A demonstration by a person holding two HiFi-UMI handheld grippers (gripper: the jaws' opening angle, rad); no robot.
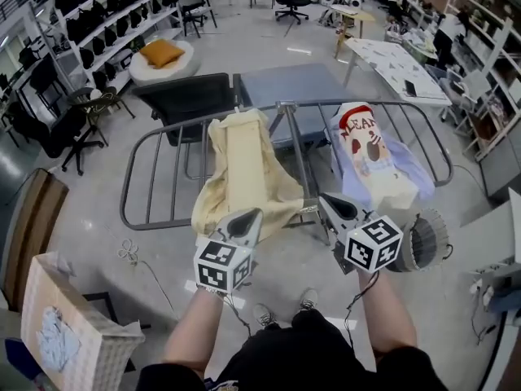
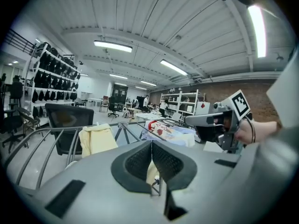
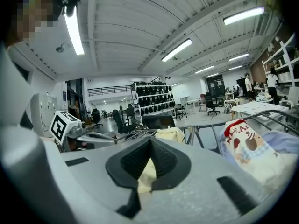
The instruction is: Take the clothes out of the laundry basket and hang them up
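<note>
Laundry basket: bottom left on the floor, well apart from the rack's left end, stands the beige woven laundry basket [image 1: 110, 361]. A pale white-blue cloth [image 1: 57, 336] is lying inside it!

Drying rack: the grey metal tube drying rack [image 1: 298, 155] is spread flat across the middle, and a black office chair [image 1: 187, 96] sits just behind its left half.

Yellow garment: the pale yellow fabric garment [image 1: 244, 165] is draped over the rack's left half, just beside the centre post. Its near flap hangs over the near edge.

Left gripper: the left gripper [image 1: 254, 216] has its tip right at the yellow flap's lower hem. In the left gripper view the black ribbed pads [image 2: 140, 160] meet with no gap at the tips [image 2: 152, 146]. A sliver of yellow cloth and rack tubing shows through the slot beneath them, and I can't tell whether any hem is pinched.

Right gripper: the right gripper [image 1: 324, 199] sits at the hem's right corner, by the centre post. Its jaws are pressed together too [image 3: 150, 143], and yellow cloth fills the slot under the pads. No grip can be made out.

White garment: a white garment with a red cartoon print [image 1: 366, 149] lies over the rack's right half.

Lavender garment: a lavender-blue cloth [image 1: 407, 169] lies beneath and beside it, towards the right end.

Grey cylinder: a grey ribbed cylinder [image 1: 425, 239] lies on the floor off the rack's near right corner.
</note>
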